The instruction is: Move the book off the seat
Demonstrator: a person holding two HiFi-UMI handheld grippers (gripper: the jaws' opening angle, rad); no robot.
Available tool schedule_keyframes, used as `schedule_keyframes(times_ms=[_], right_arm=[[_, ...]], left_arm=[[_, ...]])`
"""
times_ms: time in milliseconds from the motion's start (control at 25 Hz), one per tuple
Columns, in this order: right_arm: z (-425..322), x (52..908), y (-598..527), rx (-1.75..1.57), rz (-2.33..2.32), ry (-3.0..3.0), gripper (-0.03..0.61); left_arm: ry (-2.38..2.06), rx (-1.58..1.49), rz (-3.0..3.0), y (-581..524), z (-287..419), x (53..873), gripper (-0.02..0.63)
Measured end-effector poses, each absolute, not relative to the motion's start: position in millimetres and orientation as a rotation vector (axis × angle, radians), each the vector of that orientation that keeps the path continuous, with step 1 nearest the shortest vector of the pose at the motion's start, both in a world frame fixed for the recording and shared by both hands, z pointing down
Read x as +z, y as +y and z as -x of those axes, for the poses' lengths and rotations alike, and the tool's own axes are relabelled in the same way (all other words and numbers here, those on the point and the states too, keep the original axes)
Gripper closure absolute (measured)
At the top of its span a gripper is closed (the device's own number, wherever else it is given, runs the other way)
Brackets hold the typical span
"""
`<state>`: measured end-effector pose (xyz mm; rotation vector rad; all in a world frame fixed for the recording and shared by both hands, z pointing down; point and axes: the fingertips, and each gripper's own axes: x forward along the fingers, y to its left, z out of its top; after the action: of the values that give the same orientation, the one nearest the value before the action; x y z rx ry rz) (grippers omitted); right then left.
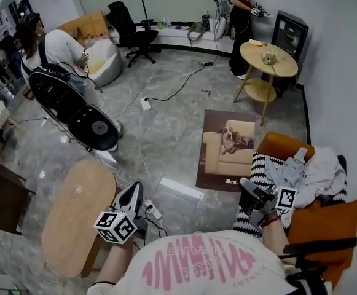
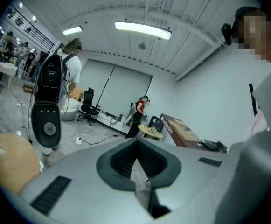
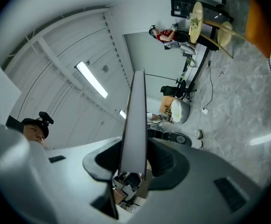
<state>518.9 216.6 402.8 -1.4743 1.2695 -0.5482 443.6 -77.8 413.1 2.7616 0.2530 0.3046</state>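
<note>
Right gripper view says it all: the book (image 3: 135,101) is clamped edge-on by the right gripper (image 3: 134,148). Meanwhile the left gripper (image 2: 136,143) is closed up, nothing held.

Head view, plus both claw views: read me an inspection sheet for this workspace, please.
Surface: orange seat; grey floor.
Job's things: book, off the seat, beside it.
Clutter: clothes and striped cushion on seat.
Grippers: right claw shut on book; left claw shut, empty.
Cables: black cable and power strip on floor.
Surroundings: round table, office chair, wooden tabletop.
</note>
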Motion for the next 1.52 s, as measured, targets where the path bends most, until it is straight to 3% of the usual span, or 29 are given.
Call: schedule_keyframes(times_ms=[440, 840, 1280, 1520], right_arm=[[-540, 415, 64, -0.802, 1.192, 1.580, 0.417], [-478, 375, -48, -0.991, 0.876, 1.755, 0.417], [-455, 373, -67, -0.948, 0.937, 1.717, 0.417], [-415, 373, -100, -0.963, 0.999, 1.699, 0.417]], left_arm=[[-0.316, 0.211, -2.716, -156, -332, 428, 0.606], [-0.754, 0.175, -2.600, -197, -220, 398, 0.606], [-0.621, 0.145, -2.676, -238, -226, 399, 0.606], [-0.567, 0.152, -2.728, -275, -192, 392, 0.606]])
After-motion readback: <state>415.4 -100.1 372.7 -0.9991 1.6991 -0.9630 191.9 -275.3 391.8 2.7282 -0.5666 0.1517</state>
